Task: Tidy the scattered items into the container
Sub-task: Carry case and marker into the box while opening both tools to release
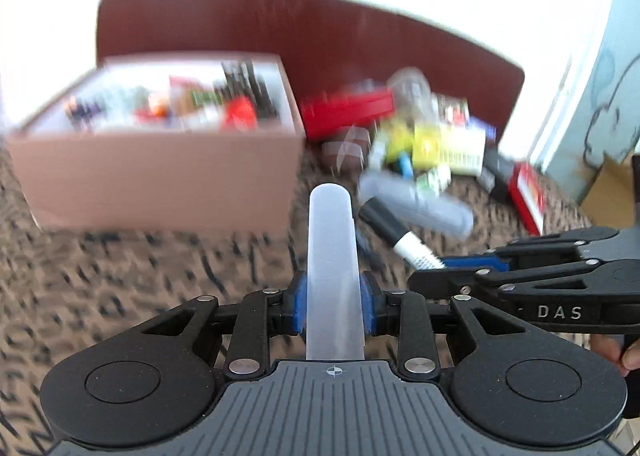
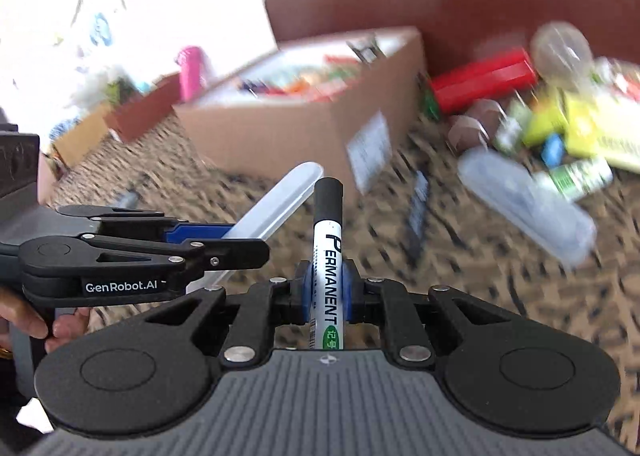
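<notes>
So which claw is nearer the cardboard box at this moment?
Left, by a modest margin. The left claw, shut on a translucent tube, sits just short of the cardboard box. The right claw, gripping a permanent marker, is beside it on the side away from the box.

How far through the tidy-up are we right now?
Partly done. The box already holds a jumble of items. In hand: the left gripper is shut on a translucent tube, the right gripper on a permanent marker; neither is over the box yet. Left: a pile beside the box, including a red case and a grey pouch.
</notes>
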Tool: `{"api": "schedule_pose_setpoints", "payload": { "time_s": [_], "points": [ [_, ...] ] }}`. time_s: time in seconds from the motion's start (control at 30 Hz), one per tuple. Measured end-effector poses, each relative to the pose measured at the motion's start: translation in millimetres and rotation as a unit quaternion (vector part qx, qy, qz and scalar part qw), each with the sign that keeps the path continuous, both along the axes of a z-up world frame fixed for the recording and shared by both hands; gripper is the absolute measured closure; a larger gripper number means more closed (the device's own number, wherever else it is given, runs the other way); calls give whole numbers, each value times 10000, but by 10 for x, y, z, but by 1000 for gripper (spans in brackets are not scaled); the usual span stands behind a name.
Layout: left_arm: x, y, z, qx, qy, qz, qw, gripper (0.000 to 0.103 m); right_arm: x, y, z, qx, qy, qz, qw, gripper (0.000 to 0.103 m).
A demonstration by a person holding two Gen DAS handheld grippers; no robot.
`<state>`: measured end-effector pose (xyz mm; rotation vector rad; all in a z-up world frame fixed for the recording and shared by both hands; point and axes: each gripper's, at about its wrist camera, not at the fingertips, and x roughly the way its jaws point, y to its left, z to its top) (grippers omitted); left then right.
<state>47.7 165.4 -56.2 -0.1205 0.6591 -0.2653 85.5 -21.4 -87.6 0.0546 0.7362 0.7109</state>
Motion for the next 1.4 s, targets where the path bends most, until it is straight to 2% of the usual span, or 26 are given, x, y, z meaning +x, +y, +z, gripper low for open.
{"api": "schedule_pose_setpoints", "payload": {
  "time_s": [0.23,0.4,0.6,0.83,0.87,0.9,0.93,0.97,1.0,1.07,1.17,1.27,1.4],
  "points": [
    [278,357,647,198,-772,507,9955,77,516,440,602,378,-574,165,9975,86],
    [704,621,913,200,-884,874,9920,77,1003,797,868,433,-748,25,9963,86],
    [1245,930,786,263,-592,1270,9898,77,1545,1131,720,331,-538,-182,9978,86],
    [1607,1290,550,459,-268,1565,9863,75,1907,1532,452,358,-188,-207,9990,84],
    [1657,1344,505,474,-213,1629,9853,68,1950,1583,414,380,-143,-189,9990,75],
    [1695,1397,459,514,-157,1725,9835,47,1987,1638,376,321,-95,-174,9993,39],
    [1722,1447,412,611,-97,1876,9803,23,1998,1674,347,215,-102,-225,9995,24],
    [1719,1486,381,721,-84,2025,9766,14,1973,1683,332,123,-217,-328,9991,18],
    [1685,1523,361,804,-151,2154,9731,6,1934,1678,327,35,-373,-359,9987,18],
    [1600,1595,353,756,-311,2165,9729,4,1866,1651,325,-122,-520,-255,9982,16],
    [1536,1653,353,428,-226,2138,9757,0,1786,1592,331,-281,-588,-317,9974,3],
    [1497,1623,351,261,-201,2107,9770,0,1718,1567,351,-449,-708,-340,9959,1],
    [1381,1524,416,317,-246,2079,9773,0,1620,1509,400,-595,-752,-344,9948,1]
  ]
}}
